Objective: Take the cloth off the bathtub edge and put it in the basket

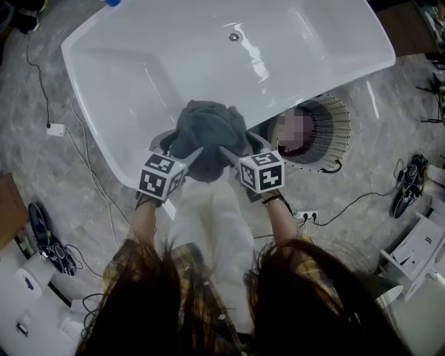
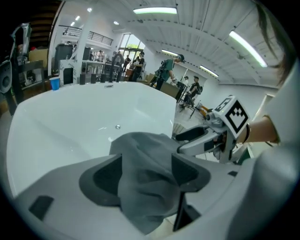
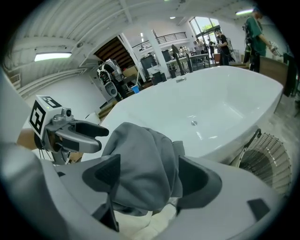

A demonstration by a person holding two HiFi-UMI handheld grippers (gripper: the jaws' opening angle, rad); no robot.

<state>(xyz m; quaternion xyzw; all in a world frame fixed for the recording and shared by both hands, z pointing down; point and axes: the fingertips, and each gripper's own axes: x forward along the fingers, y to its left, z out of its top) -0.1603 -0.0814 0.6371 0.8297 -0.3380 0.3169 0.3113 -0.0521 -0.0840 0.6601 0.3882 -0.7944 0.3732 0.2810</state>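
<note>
Cloth (image 1: 208, 132) on the bathtub edge (image 1: 111, 135) sits between the spread jaws of our left gripper (image 2: 145, 178) and right gripper (image 3: 149, 178); next we clamp and lift.

Grey marbled stone floor (image 1: 90, 195) at left and right of the head view, thin black cable (image 1: 39, 80) trailing to a small white plug box (image 1: 55, 129) at left, white ribbed ceiling (image 2: 197, 33), long strip light (image 2: 154, 10) top centre of the left gripper view, bright tall window (image 2: 127, 43) below it, plain white wall (image 3: 89, 84) left of centre in the right gripper view.
</note>
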